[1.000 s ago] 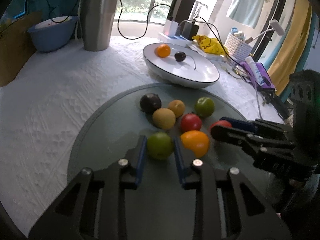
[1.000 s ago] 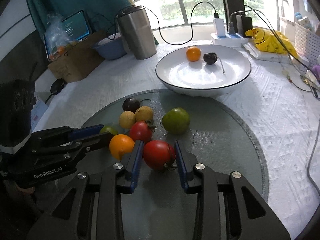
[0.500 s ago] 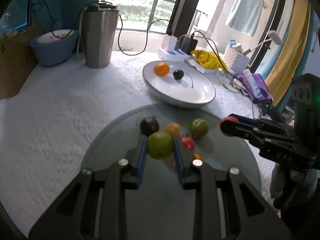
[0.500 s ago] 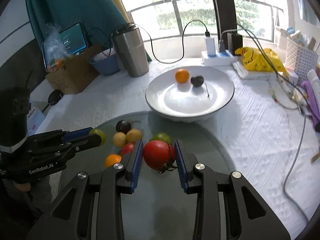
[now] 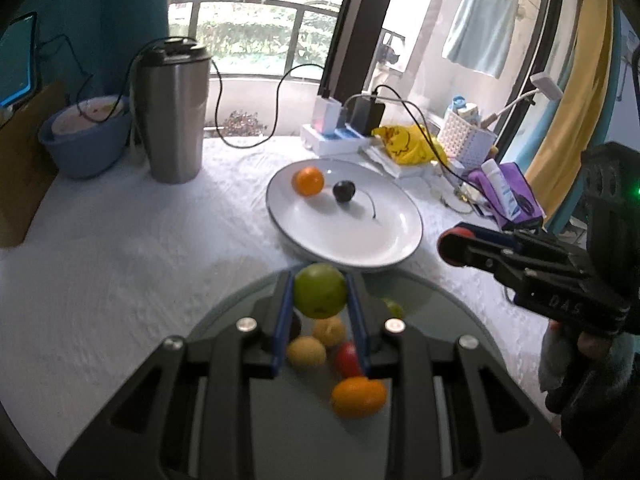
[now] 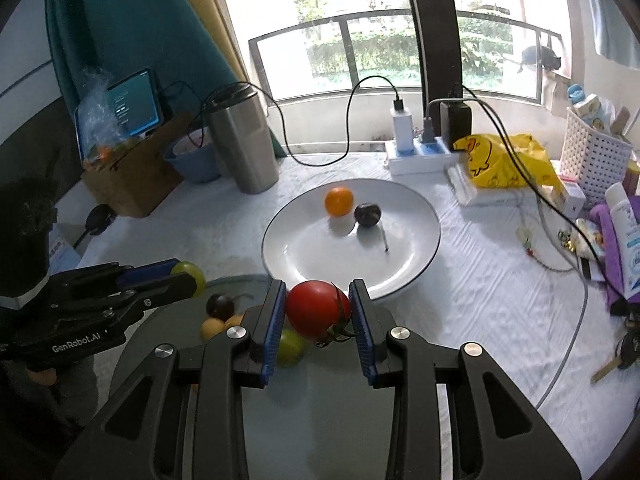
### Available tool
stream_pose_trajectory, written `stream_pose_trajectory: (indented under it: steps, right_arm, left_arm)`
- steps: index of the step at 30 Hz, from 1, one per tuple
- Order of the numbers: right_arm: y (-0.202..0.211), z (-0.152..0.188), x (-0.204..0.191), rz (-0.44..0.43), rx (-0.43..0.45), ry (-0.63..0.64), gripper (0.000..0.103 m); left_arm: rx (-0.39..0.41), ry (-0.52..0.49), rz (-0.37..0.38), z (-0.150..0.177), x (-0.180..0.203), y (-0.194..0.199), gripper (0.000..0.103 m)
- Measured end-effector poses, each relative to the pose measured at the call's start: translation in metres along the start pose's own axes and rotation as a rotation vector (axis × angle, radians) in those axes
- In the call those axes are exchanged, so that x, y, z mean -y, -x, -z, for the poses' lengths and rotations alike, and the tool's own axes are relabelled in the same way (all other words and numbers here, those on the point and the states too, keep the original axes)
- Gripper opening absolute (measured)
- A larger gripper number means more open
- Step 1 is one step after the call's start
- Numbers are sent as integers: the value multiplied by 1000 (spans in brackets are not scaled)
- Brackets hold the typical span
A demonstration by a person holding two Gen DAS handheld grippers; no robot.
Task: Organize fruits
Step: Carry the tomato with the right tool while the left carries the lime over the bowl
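Fruit rides in both grippers now. At the far left of the white-clothed table a blue bowl (image 5: 86, 148) sits beside a steel tumbler (image 5: 174, 110), both where they stood a second ago. The left gripper (image 5: 320, 300) is clamped on a green fruit (image 5: 320, 295), pinched between its blue pads; a second ago that fruit was still down on the round glass mat (image 5: 440, 304), and now it hangs above the mat's far edge, close to the near rim of the white plate (image 5: 400, 236). Below it, left behind on the mat, lie a yellowish fruit (image 5: 307, 353), another like it (image 5: 329, 330), a red one (image 5: 347, 359), an orange tomato (image 5: 359, 396) and a second green fruit (image 5: 393, 307), blurred.

On the plate an orange (image 6: 339, 201) and a dark plum (image 6: 367, 214) rest side by side, touching or nearly so, with a loose stem (image 6: 384, 240) just beside the plum; none of these has shifted.

The right gripper (image 6: 319, 312) is closed on a red tomato (image 6: 319, 309), its green calyx sticking out low on the right. It too has risen off the mat and travelled forward, so the tomato now hovers at the plate's near rim rather than among the pile. Farther right stand a power strip (image 6: 420, 156), a yellow bag (image 6: 504, 160) and a white basket (image 6: 592, 152).
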State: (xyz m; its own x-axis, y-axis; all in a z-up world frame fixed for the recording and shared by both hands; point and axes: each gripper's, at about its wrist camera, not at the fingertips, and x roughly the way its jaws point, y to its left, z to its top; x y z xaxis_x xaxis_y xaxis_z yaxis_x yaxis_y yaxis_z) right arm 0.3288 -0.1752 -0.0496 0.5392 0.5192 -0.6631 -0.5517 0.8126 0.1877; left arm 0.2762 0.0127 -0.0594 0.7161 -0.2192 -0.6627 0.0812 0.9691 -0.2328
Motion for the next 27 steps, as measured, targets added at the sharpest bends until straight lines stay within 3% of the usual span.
stream_pose_trajectory:
  steps: [27]
  right_arm:
    - [-60, -49, 45, 77, 33, 16, 35]
  left_arm:
    - [34, -49, 17, -69, 0, -75, 28]
